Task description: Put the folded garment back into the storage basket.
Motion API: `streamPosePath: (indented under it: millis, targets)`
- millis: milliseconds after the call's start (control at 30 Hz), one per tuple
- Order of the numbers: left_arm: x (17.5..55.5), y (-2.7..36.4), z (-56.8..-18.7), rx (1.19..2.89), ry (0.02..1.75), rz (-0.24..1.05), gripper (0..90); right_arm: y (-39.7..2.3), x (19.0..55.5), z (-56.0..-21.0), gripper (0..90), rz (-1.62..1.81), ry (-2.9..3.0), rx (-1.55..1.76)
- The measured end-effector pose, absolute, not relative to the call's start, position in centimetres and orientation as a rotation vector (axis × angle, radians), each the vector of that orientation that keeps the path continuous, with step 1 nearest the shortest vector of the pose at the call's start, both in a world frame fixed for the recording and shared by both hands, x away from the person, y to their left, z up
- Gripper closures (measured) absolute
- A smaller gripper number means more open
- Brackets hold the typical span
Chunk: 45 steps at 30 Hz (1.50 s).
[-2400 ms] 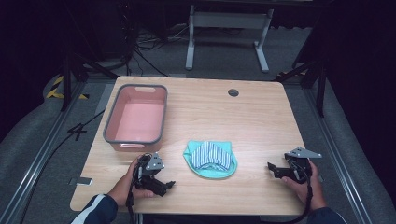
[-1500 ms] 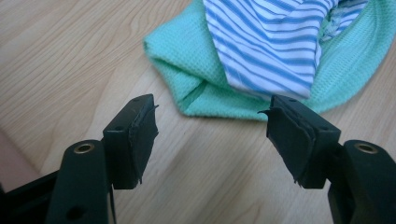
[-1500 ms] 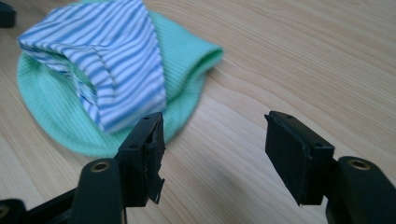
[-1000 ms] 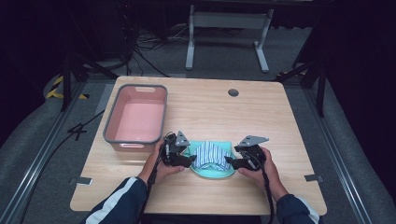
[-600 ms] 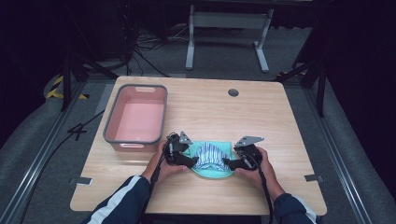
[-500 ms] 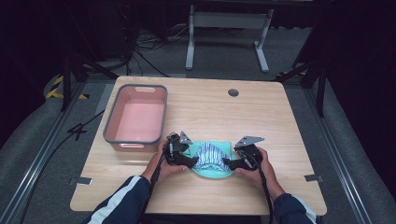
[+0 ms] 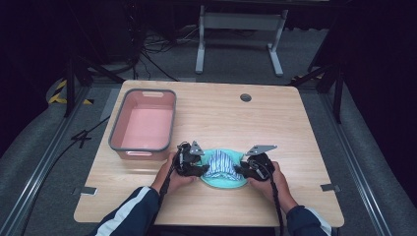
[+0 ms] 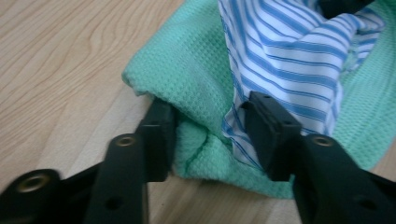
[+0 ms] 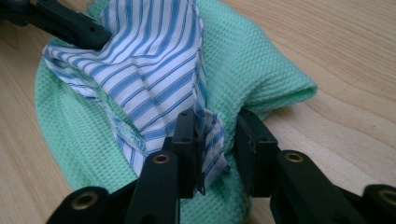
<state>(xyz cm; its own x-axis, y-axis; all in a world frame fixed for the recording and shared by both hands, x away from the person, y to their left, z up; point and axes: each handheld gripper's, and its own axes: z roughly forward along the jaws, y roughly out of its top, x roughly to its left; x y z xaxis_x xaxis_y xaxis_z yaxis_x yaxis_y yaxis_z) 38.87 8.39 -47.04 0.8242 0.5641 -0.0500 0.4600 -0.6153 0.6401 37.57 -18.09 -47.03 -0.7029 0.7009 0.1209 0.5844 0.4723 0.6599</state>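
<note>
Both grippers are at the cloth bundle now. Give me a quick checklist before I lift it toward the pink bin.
1. Left gripper has closed on the green waffle-weave towel and blue-striped white cloth: ok.
2. Right gripper, jaws just closing, pinches both cloths: ok.
3. Grips sit at opposite ends of the bundle: ok.
4. Pink plastic bin empty: ok.
5. Wooden table clear between bundle and bin: ok.
6. Grip firm enough to lift: cannot tell.

The person wears dark navy sleeves (image 7: 129,210) with a white stripe, and each hand grips a black two-jaw gripper, left gripper (image 7: 193,164) and right gripper (image 7: 250,168), with brass-ringed screw holes, a grey three-cornered top plate and a trailing black cable.
</note>
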Motion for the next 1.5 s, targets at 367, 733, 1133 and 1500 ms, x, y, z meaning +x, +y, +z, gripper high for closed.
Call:
streamPosePath:
  millis: [367,733,1133,1500]
  targets:
    - [38.7,8.1,-47.0,2.335,0.715,0.189,76.6,-18.0,37.0,-47.0,80.2,1.038,2.542,1.054]
    - [38.6,7.9,-46.5,2.350,0.708,0.209,79.6,-18.3,36.7,-46.3,81.0,1.059,2.530,1.033]
    - [38.6,7.2,-45.2,2.360,0.642,0.252,80.0,-18.9,36.4,-45.0,81.1,1.098,2.496,1.039]
    - [38.6,7.2,-43.9,2.328,0.627,0.292,80.1,-19.6,36.5,-43.6,81.1,1.157,2.447,1.050]
